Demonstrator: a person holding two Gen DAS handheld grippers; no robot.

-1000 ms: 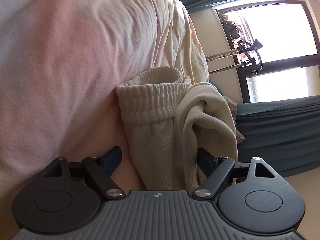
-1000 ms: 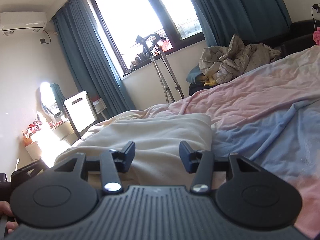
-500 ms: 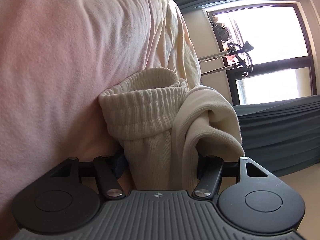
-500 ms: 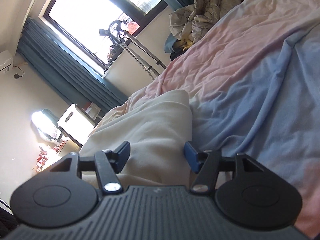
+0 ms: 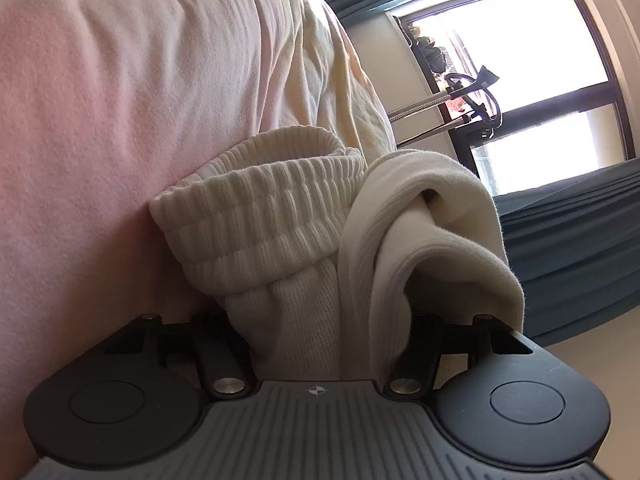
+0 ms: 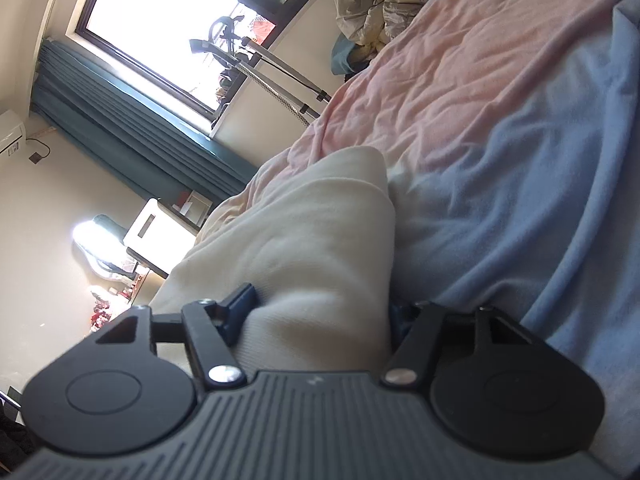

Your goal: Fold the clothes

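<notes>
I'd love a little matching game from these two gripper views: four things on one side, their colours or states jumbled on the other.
Things:
1. ribbed knit cuff
2. rumpled bed sheet
3. long window curtains
4. crumpled quilt

Descriptions:
A. teal
B. cream, between the left gripper's closing jaws
C. pink and pale blue
D. beige, heaped beyond the bed

Pairs: 1-B, 2-C, 3-A, 4-D

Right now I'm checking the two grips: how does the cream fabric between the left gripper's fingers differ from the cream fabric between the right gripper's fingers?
The left gripper is closing on bunched cream fabric with a ribbed elastic band; the right gripper is closing on a smooth, flatter cream fold. The left bundle rises against pink bedding; the right fold lies beside blue bedding. Both fill the gap between the fingers.
</notes>
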